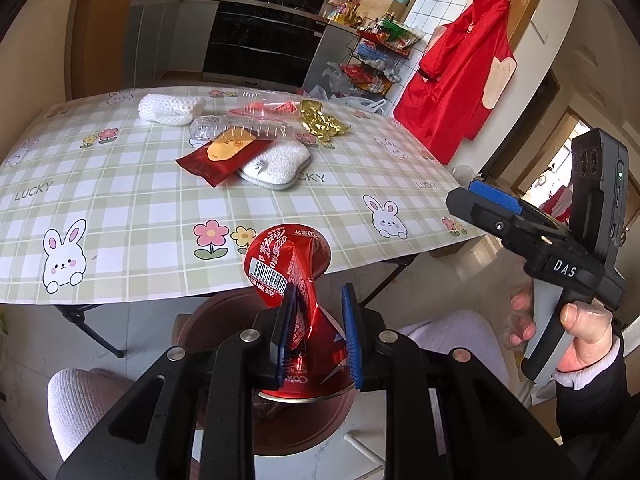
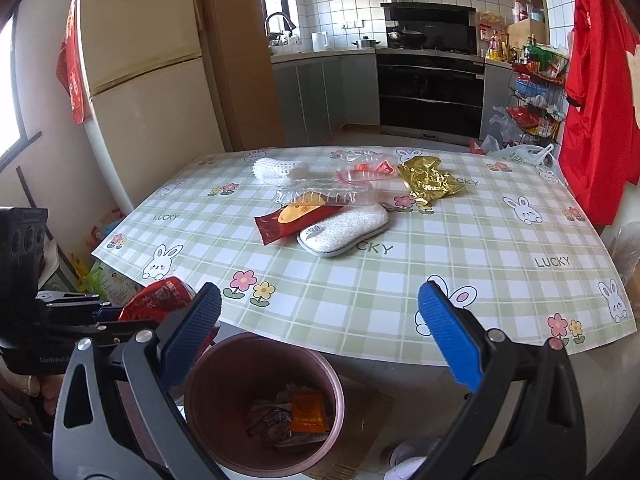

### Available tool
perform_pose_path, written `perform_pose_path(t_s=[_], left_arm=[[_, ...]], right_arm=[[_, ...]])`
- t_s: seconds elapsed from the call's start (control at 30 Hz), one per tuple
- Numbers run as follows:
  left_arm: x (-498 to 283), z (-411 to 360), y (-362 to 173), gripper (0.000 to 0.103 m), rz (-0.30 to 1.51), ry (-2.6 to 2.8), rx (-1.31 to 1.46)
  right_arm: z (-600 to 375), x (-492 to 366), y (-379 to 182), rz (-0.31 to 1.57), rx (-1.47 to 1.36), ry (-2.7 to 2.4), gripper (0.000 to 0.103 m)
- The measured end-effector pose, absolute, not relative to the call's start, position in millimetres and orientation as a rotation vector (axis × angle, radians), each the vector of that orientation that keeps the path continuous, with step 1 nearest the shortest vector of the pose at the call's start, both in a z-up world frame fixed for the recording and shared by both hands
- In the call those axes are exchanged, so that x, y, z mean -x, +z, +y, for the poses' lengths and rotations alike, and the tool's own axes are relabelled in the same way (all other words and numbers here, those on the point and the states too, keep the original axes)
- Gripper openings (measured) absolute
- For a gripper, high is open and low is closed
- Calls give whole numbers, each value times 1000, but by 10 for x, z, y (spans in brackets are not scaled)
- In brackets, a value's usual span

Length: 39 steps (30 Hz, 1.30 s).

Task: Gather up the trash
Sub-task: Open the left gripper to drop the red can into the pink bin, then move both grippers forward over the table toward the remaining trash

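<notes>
My left gripper is shut on a crushed red cola can and holds it above the brown trash bin, just off the table's near edge. The can also shows at the left of the right wrist view. My right gripper is open and empty above the bin, which holds several wrappers. On the table lie a red wrapper, a clear plastic tray, a second clear tray, a gold foil wrapper, a white foam net and a white pad.
The table has a green checked cloth with rabbits. A fridge stands at the left, an oven at the back, a wire rack and red garments at the right. My knees are below the table edge.
</notes>
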<state>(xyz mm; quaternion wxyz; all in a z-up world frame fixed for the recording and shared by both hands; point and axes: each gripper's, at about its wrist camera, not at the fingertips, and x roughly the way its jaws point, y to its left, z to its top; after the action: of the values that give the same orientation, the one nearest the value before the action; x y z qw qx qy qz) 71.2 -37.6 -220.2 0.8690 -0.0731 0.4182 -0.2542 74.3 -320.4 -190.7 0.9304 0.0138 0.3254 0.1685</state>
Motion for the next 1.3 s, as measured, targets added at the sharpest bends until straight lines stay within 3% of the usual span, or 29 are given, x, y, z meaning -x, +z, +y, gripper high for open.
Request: perform_pose_path(t_s=[0.1,0.43,0.63,0.8,1.3], left_arm=[[-733,-410,-2236,26,886,-535,147],[-816,-272,-2165,70,843,-448,117],[-834,-239,-2042,84,793,-450,22],[-859,-207,-1964,90,755,-430,-61],[-1465,198,-1925,92,763,-413,-76]], right_arm=[[-3243,-763,-1926,668,-33,332,97],[-3243,-795,-1960,684,3,311,97],[-3191,-821,-1988,701,42,305,97],[-3152,-857,-2024,717,76,306,97],[-3269,-1370,-2143,760,104,274,97]])
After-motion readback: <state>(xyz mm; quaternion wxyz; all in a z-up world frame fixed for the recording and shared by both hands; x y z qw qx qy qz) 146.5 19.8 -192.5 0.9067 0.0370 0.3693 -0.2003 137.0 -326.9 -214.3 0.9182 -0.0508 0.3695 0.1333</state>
